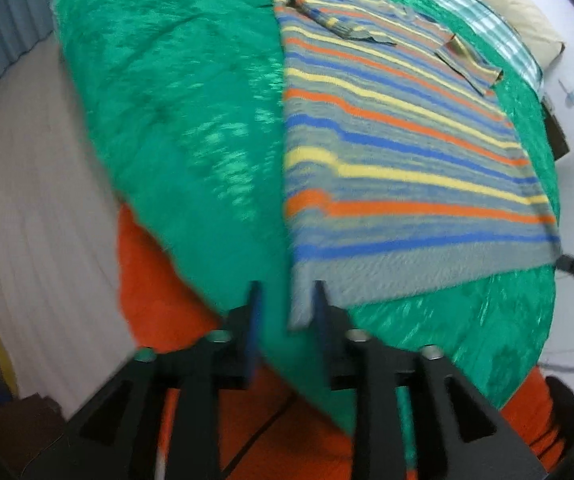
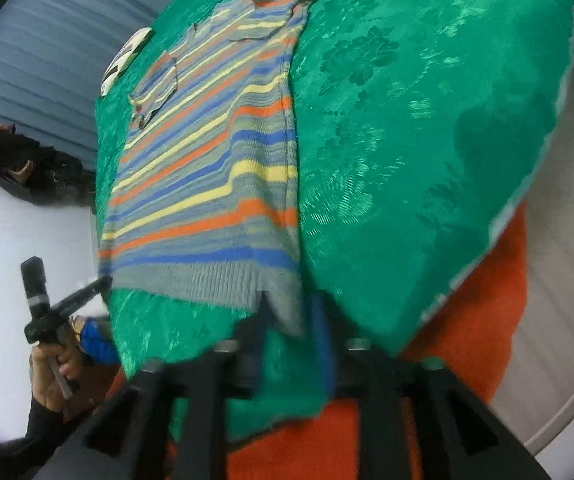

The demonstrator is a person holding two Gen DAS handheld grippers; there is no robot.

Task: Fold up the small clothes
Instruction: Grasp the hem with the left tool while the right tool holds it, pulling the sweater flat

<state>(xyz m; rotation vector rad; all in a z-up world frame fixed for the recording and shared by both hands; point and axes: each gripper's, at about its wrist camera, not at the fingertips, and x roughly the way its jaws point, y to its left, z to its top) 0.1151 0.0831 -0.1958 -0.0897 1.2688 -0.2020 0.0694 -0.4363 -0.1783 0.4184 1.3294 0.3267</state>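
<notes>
Striped sweater (image 1: 399, 152): knitted, grey ground with orange, yellow and blue bands, lying flat on the green bedspread (image 1: 175, 112), both sleeves folded inward across the chest, grey ribbed hem toward the cameras. In the left wrist view it occupies the right half of the spread; in the right wrist view (image 2: 207, 168) the left half.

Green bedspread: shiny, flower-patterned, covering the bed and bearing only the sweater and, at its far edge, a small black-and-white patterned item (image 2: 125, 60). Under it, an orange blanket (image 1: 155, 292) shows at the near edge.

Left gripper (image 1: 287, 300): pointing steeply down at the sweater's near left hem corner. Its jaws stand partly apart; the corner lies between the blue pads, and no pad visibly presses on it. The image is blurred here.

Right gripper (image 2: 289, 308): pointing steeply down at the opposite hem corner. Jaws partly apart; the corner hangs between the fingers, with no pinch visible, though blur and overlapping cloth obscure the contact.

Seen only from the right wrist: the person's left hand (image 2: 53, 368) wrapped round the other gripper's handle, a dark sleeve below it, and a heap of dark items (image 2: 27, 164) against the wall.

Seen only from the left wrist: a cream pillow (image 1: 527, 12) beyond the bedspread, and pale floor (image 1: 35, 200) alongside the bed.
</notes>
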